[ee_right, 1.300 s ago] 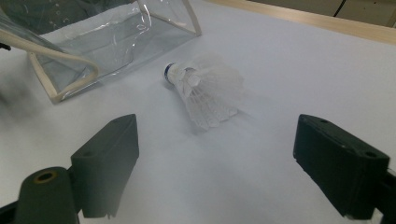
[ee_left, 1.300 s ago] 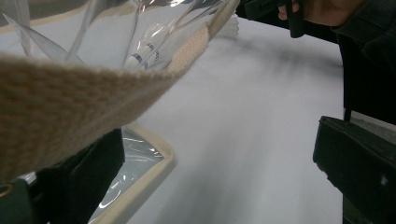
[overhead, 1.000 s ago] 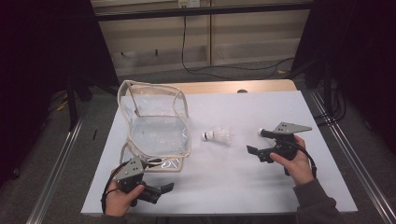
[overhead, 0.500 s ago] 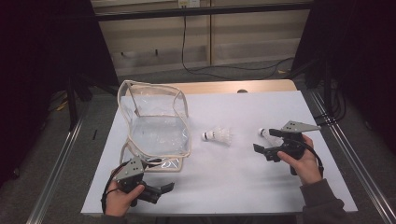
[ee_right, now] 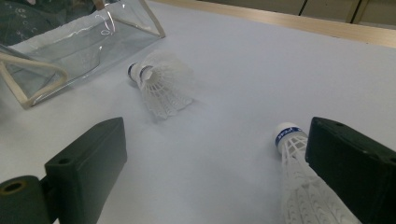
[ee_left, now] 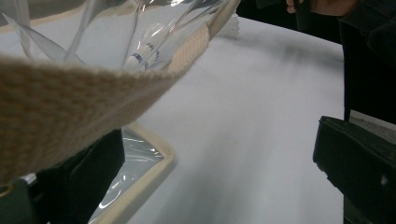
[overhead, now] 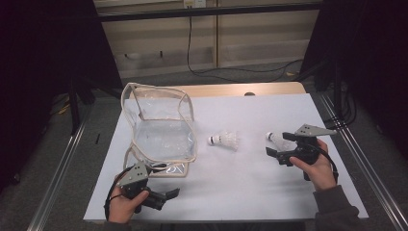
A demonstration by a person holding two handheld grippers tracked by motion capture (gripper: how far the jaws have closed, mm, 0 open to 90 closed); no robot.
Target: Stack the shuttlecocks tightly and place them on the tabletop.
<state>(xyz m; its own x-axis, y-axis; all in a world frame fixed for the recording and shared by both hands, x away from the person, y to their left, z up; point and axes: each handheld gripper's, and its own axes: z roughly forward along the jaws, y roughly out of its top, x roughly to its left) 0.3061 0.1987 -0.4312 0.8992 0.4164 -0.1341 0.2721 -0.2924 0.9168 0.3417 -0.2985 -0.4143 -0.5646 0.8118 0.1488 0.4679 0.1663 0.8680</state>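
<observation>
White paper covers the table [overhead: 250, 192], and dark floor and a pale wall with a black cable sit at the top of the high view. At the left middle of that view stands a clear bag [overhead: 161, 127] with a cream cloth edge, its mouth open. Near the lower left corner, a hand holds the left gripper [overhead: 168, 196], just below the bag's front edge. In the left gripper view, the bag's cloth strap [ee_left: 70, 102] hangs across the upper left, close to the camera, and the two black jaws stand wide apart with nothing between them. In the middle of the high view lies a white shuttlecock [overhead: 224, 140] on its side, apart from the bag and from both grippers. At the right side, a hand holds the right gripper [overhead: 279, 147]. Its jaws are open wide. A second shuttlecock [overhead: 278, 140] lies by it; in the right gripper view this second shuttlecock [ee_right: 299, 186] is at the lower right, right next to the right-hand jaw, with its blue-banded tip pointing up the frame. The first shuttlecock [ee_right: 161, 86] lies farther off, near the bag's corner.
</observation>
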